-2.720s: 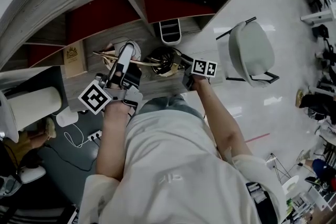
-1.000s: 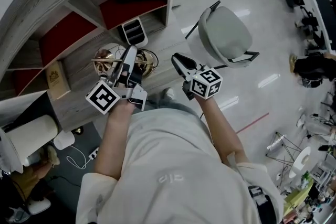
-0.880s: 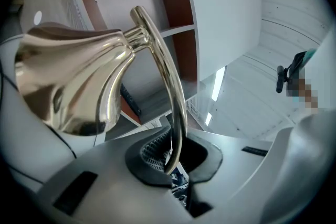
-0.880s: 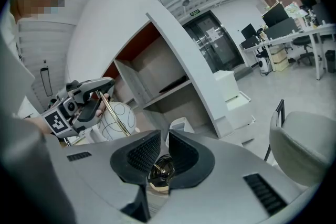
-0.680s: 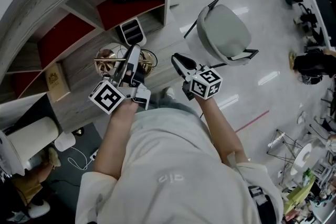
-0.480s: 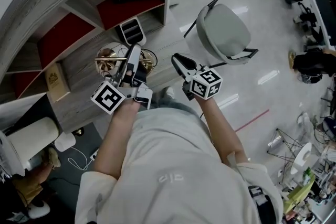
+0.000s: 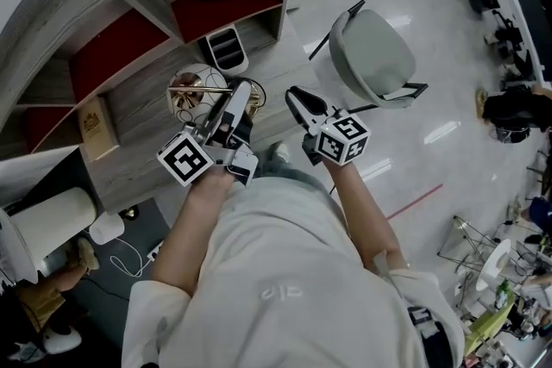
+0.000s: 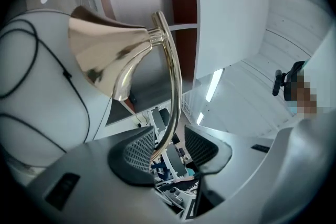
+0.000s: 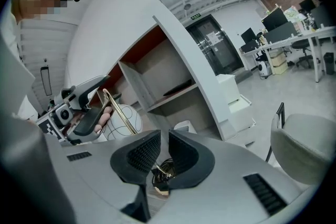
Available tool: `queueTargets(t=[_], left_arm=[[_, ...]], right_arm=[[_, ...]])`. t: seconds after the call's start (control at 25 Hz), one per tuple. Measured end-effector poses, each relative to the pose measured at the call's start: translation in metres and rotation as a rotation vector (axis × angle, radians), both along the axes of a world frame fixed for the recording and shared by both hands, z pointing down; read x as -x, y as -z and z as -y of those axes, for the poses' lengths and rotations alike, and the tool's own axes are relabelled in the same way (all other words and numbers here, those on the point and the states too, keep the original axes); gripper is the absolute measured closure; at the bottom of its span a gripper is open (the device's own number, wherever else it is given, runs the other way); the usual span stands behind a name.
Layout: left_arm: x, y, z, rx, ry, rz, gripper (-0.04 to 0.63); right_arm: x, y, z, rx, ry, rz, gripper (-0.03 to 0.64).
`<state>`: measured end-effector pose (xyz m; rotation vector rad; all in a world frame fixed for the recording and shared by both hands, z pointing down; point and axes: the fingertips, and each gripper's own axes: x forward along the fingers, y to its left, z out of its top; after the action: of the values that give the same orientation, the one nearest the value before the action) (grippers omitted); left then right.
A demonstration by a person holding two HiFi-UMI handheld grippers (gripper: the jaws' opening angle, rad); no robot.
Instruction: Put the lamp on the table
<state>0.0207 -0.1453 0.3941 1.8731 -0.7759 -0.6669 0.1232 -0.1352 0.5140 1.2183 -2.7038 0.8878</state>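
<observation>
The brass lamp (image 7: 197, 90), with a horn-shaped shade (image 8: 105, 57) and a thin curved stem (image 8: 174, 81), stands on the grey wood-grain table (image 7: 129, 142) under the shelves. My left gripper (image 7: 231, 109) is at the stem. Its jaws (image 8: 168, 147) are opening: the stem runs between them beside the left pad, and a gap shows to the right pad. My right gripper (image 7: 299, 102) hovers just right of the lamp with nothing between its fingers (image 9: 164, 150), which stand close with a narrow gap. The lamp's base and black cord (image 9: 161, 176) show beyond them.
Shelf compartments with red backs (image 7: 125, 37) rise behind the lamp. Beside its shade sits a white round object with black lines (image 9: 128, 120). A small white bin (image 7: 227, 47) and a book (image 7: 93, 127) are nearby. A grey chair (image 7: 373, 56) stands at the right.
My left gripper was shut on the lamp's stem and has opened its jaws; the lamp stays on the table. The right gripper has hardly moved.
</observation>
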Motion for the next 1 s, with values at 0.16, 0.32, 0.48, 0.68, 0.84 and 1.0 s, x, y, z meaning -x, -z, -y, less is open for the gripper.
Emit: queueTargets(t=[0.16,0.32,0.48,0.68,0.84,1.0], left_arm=[[0.008,-0.006,-0.009,0.024,-0.011,0.01,0.414],[0.014,-0.01,-0.02,0.036,-0.027,0.016,0.414],[0.025,-0.007,-0.033,0.027,-0.064,0.101,0.414],[0.054,0.003,-0.038,-0.016,-0.036,0.169,0.496],[0.087,0.011,-0.04,-0.047,0.021,0.252,0.571],[0.117,0.018,-0.04,-0.128,0.068,0.44,0.58]], right_arm=[[0.008,0.01,0.001,-0.018,-0.003,0.009,0.543],[0.017,0.022,0.004,-0.041,-0.005,0.016,0.543],[0.022,0.042,0.007,-0.069,-0.022,0.044,0.543],[0.036,0.069,0.018,-0.088,-0.023,0.029,0.548],[0.054,0.089,0.025,-0.099,-0.007,-0.006,0.565],[0.074,0.112,0.027,-0.157,0.022,-0.057,0.58]])
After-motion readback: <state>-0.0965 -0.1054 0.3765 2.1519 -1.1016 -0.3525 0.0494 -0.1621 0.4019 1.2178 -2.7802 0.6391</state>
